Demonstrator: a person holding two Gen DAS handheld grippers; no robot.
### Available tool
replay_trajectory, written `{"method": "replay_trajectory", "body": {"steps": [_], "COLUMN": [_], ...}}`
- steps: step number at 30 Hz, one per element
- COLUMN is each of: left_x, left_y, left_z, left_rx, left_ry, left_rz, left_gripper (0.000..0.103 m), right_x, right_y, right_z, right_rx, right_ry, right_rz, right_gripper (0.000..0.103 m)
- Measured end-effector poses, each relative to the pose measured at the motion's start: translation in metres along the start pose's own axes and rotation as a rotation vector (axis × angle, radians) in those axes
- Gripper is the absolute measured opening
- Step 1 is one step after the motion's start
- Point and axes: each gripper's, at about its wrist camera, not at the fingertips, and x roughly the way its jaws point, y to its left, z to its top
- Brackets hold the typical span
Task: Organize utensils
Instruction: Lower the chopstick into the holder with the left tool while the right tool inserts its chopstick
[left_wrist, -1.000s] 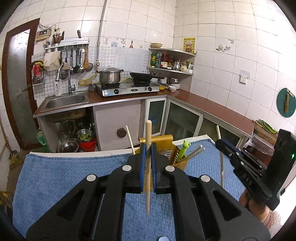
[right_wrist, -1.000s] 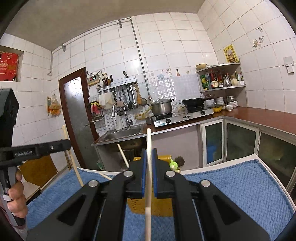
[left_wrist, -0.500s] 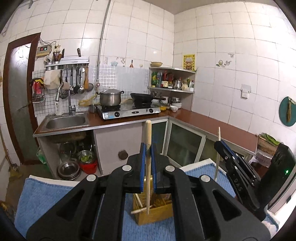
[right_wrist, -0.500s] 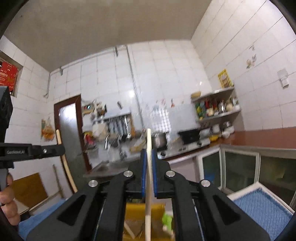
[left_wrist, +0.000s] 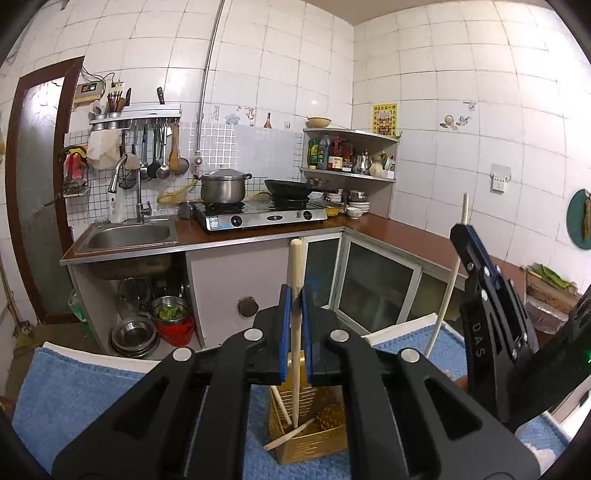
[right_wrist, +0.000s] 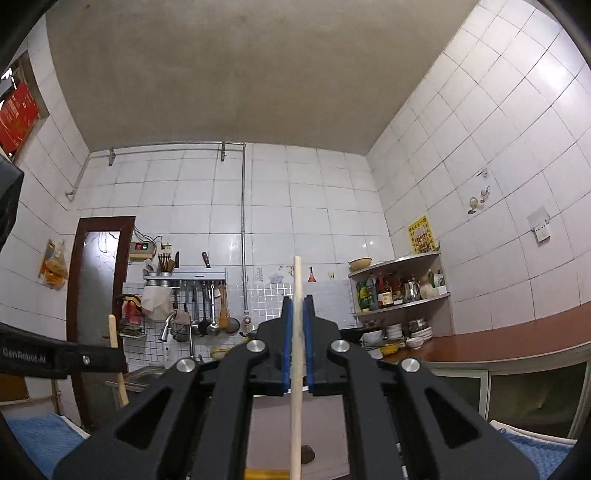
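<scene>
Clamping one chopstick (left_wrist: 295, 325) upright per gripper (left_wrist: 295, 332), tip is lined w/ holder (left_wrist: 314, 439) at 6 o'clock for insertion.

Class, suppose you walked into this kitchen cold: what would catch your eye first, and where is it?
First, the left claw in the foreground, shut on an upright chopstick whose lower tip hangs over the yellow utensil basket on the blue towel. At the right, the right claw grips a second chopstick. Behind, a steel pot sits on the stove.
</scene>
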Motion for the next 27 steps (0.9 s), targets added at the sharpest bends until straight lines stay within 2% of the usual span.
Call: {"method": "replay_trajectory", "body": {"steps": [10, 20, 27], "left_x": [0.020, 0.020, 0.026], "left_y": [0.009, 0.012, 0.016], "left_z": [-0.021, -0.030, -0.039], "left_rx": [-0.025, -0.030, -0.038], "left_ry": [0.019, 0.014, 0.038], "left_rz": [-0.005, -0.012, -0.019], "left_gripper": [0.005, 0.005, 0.005], "right_x": [0.001, 0.001, -0.001], "right_y": [0.016, 0.010, 0.016], "right_z": [-0.006, -0.005, -0.026], "right_rx": [-0.084, -0.035, -0.075], "right_ry": [-0.052, -0.092, -0.043], "right_rz": [-0.033, -0.082, -0.063], "right_gripper": [0.006, 0.006, 0.006]}}
